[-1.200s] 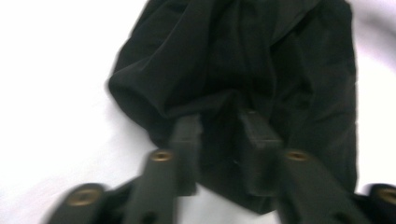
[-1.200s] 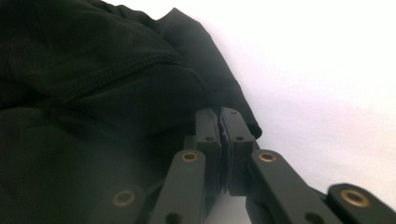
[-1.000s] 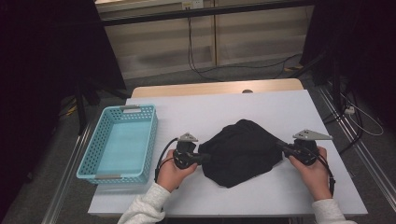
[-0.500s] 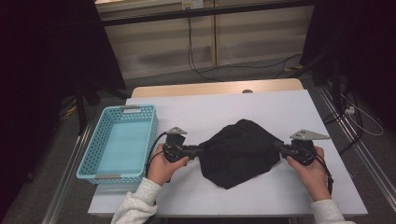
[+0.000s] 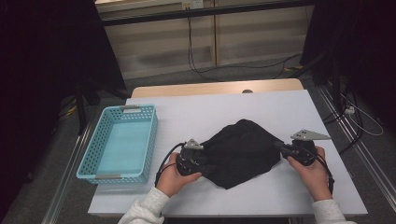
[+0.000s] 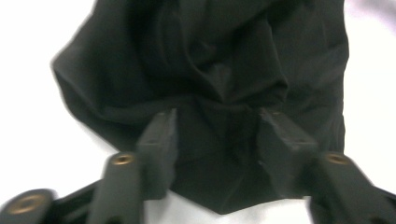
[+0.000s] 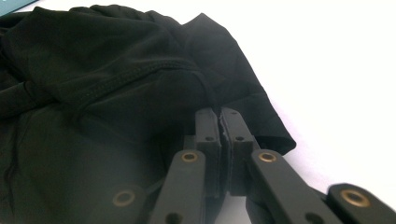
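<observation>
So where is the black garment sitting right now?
In the high view the black garment lies bunched on the white table, right of the blue basket, between the left claw and right claw.

A white table [image 5: 280, 112] carries a crumpled black garment [image 5: 240, 151] near its front edge, and an empty light-blue plastic basket [image 5: 88, 161] lies at its left side, well apart.

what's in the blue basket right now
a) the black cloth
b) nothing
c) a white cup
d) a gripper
b: the basket shows a bare blue floor in the high view, while the black cloth lies on the table to its right, between the left gripper and the right gripper.
</observation>
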